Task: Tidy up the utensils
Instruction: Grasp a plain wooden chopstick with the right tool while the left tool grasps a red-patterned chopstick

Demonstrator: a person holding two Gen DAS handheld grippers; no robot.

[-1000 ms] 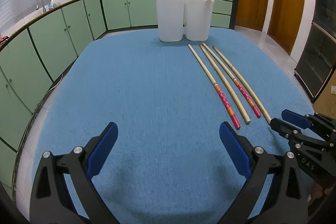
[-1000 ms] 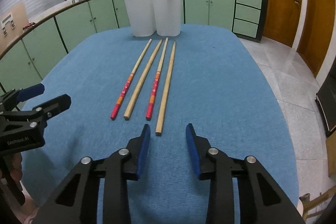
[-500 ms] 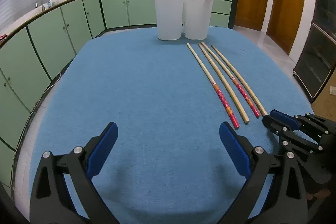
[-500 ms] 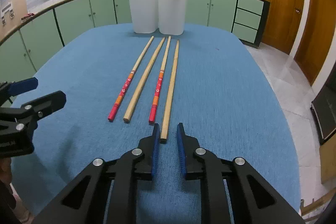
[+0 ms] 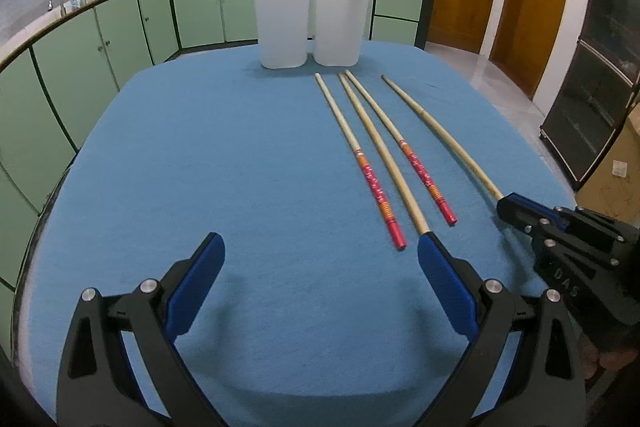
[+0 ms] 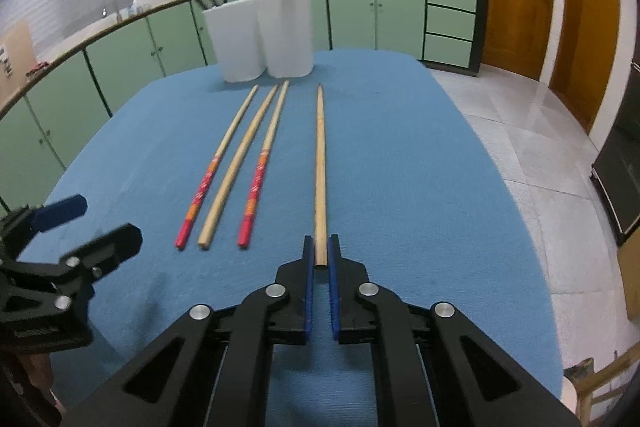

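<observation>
- On the right wrist view, the right gripper (image 6: 319,253) was seen pinching the plain chopstick (image 6: 320,163) at its very end, jaws just closed; tip could sag or slip w/ so little purchase.
- Left wrist view: left gripper (image 5: 320,259) was spread wide, empty; three chopsticks (image 5: 384,163) lay beside, holder (image 5: 312,23) well beyond.

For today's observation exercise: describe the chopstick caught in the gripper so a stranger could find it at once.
Start at the white utensil holder on the blue table; four chopsticks lie in front of it. The held plain chopstick is the rightmost, apart from the other three, its near end pinched in the right gripper, unlike its free plain neighbour.
</observation>
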